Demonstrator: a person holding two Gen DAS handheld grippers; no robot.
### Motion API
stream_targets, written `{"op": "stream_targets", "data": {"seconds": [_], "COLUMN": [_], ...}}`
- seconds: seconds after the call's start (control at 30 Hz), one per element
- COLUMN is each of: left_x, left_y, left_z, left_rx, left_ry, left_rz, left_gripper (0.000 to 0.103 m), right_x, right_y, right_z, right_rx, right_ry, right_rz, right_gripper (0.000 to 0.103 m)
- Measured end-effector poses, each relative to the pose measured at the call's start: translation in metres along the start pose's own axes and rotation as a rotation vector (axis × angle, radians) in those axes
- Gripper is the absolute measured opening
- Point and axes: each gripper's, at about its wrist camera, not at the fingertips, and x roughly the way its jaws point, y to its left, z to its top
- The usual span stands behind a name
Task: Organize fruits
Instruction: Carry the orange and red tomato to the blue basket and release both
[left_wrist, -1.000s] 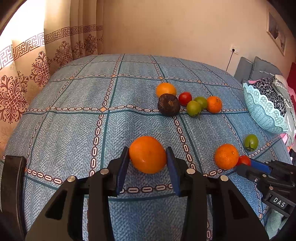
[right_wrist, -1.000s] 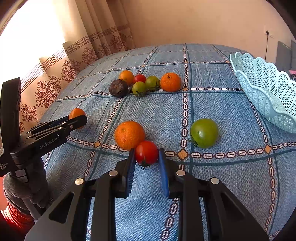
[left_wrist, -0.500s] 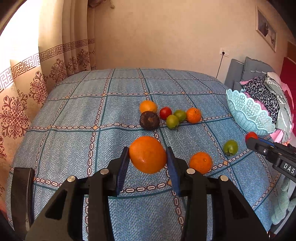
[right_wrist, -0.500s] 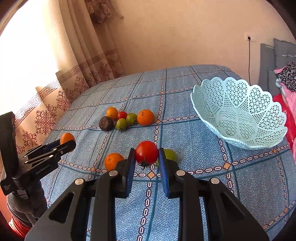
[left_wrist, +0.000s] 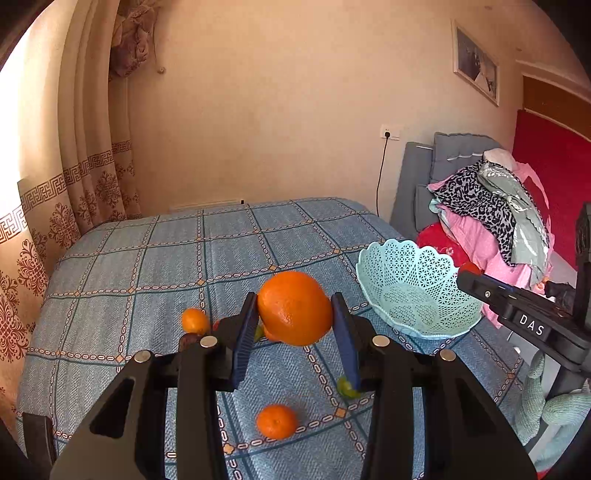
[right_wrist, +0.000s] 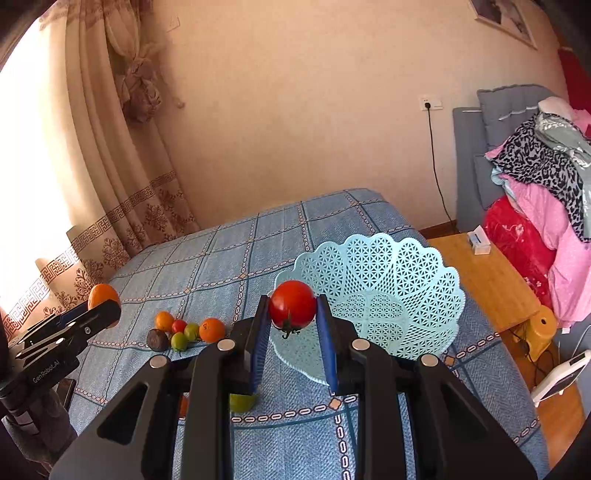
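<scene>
I hold two grippers above a bed (left_wrist: 147, 258) covered in a blue checked spread. My left gripper (left_wrist: 295, 328) is closed around a large orange (left_wrist: 294, 307), its blue pads pressing the fruit from both sides, and the fruit hangs in the air clear of the bedspread. My right gripper (right_wrist: 291, 321) is clamped on a red tomato (right_wrist: 291, 303), stem pointing down, also lifted. A pale blue lattice basket (right_wrist: 406, 280) sits on the bed toward its right edge, and it looks empty. In the right wrist view the tomato appears in front of the basket's near rim, though I cannot tell whether it is over the bowl yet. In the left wrist view the basket (left_wrist: 406, 288) lies to the right of the orange, apart from it. A cluster of small fruit (right_wrist: 184, 330) rests further back on the spread, and one small orange (left_wrist: 276, 421) and a green fruit (right_wrist: 242, 401) lie close below the grippers. I judge the step in hand to be carrying both fruits to the basket. To do it well, I should bring each fruit fully past the scalloped rim, lower it near the basket floor before opening, and release one gripper at a time so the two do not collide or tip the light basket.
</scene>
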Motion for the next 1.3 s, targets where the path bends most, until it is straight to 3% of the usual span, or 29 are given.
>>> {"op": "stream_targets", "data": {"seconds": [0.23,0.47,0.8,1.3], "left_x": [0.019,0.051,0.107,0.137], "left_y": [-0.052,-0.091,-0.092,-0.104], "left_z": [0.026,0.039,0.019,0.003], "left_rx": [0.032,0.055,0.034,0.105], "left_ry": [-0.029,0.008,0.121,0.154], "left_rz": [-0.111,-0.195,-0.255,-0.286], "left_gripper": [0.041,0.041,0.041,0.041], "right_x": [0.011,0.026,0.041,0.052], "right_y": [-0.038,-0.06,-0.067,-0.076], "right_z": [0.007,0.003,-0.005,-0.011], "right_rx": [0.078,0.114,0.11,0.135], "right_ry": [0.012,0.04,0.073,0.096], "right_rz": [-0.072,-0.118,-0.164,-0.201], "right_gripper": [0.025,0.025,0.025,0.025]}}
